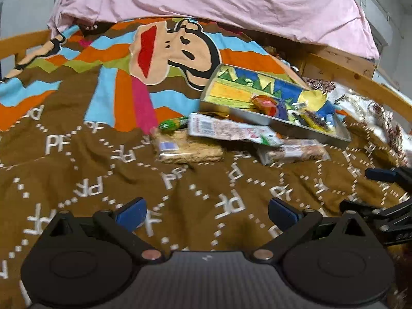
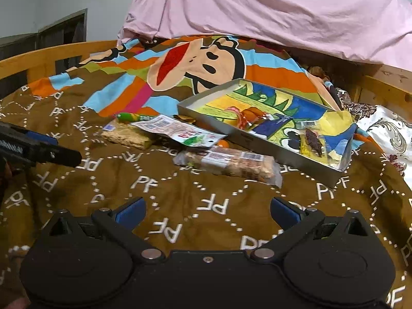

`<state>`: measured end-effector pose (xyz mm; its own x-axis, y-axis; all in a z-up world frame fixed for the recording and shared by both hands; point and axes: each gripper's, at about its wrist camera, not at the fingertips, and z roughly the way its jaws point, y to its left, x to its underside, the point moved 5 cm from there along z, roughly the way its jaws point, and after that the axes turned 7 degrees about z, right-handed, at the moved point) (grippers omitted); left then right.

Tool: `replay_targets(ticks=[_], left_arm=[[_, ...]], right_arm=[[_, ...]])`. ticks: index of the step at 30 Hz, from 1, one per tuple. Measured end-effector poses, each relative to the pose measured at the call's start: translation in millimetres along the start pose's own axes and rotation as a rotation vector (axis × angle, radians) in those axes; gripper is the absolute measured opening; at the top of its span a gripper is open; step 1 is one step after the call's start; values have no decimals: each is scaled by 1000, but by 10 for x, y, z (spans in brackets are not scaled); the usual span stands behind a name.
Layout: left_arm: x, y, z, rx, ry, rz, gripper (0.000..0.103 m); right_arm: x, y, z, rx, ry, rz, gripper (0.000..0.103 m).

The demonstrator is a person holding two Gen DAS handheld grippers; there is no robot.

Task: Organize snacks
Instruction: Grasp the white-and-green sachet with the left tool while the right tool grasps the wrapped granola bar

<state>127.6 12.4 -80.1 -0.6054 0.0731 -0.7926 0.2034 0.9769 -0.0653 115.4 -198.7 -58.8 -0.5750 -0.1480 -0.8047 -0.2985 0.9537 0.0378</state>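
The snacks sit in a loose cluster on the bed. A shallow grey tray (image 2: 260, 139) with a bright cartoon lining lies tilted on the blanket, and inside it are an orange-red wrapped sweet (image 2: 247, 117), a blue packet (image 2: 275, 125) and a small clear packet with something dark in it (image 2: 314, 140) toward the tray's 4 o'clock corner. Just outside the tray, at its 7 o'clock side, a long nut bar in clear wrap (image 2: 229, 166) lies flat. At 9 o'clock from the tray a white printed pouch (image 2: 180, 130) overlaps a pale biscuit pack (image 2: 126, 135), and a green stick-shaped sweet (image 2: 130, 116) lies just past them at 11 o'clock.

All of it rests on a brown blanket (image 2: 180, 198) printed with white "PF" letters and a big cartoon monkey face (image 2: 203, 59). A pink sheet (image 2: 270, 7) is heaped beyond it, and a wooden bed rail (image 2: 51, 54) curves round the edge.

The right gripper (image 2: 206, 212) hangs low over bare blanket at 6 o'clock from the nut bar, blue-padded tongs wide apart, gripping nothing. The left gripper (image 1: 207, 212) is likewise spread wide and empty, well short of the biscuit pack.
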Motion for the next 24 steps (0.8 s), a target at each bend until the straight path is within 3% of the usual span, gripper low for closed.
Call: replay_targets(ticks=[4, 13, 18, 24], left_arm=[[-144, -78, 119, 21, -12, -60, 103], [-391, -320, 592, 86, -7, -307, 103], [-495, -365, 879, 129, 2, -458, 103], [-530, -350, 1186, 141, 6, -590, 102]], right_arm=[[-46, -112, 86, 24, -2, -14, 102], [-143, -303, 304, 33, 2, -77, 102], [-340, -412, 514, -119, 21, -173, 102], [-532, -433, 779, -226, 48, -283, 102]])
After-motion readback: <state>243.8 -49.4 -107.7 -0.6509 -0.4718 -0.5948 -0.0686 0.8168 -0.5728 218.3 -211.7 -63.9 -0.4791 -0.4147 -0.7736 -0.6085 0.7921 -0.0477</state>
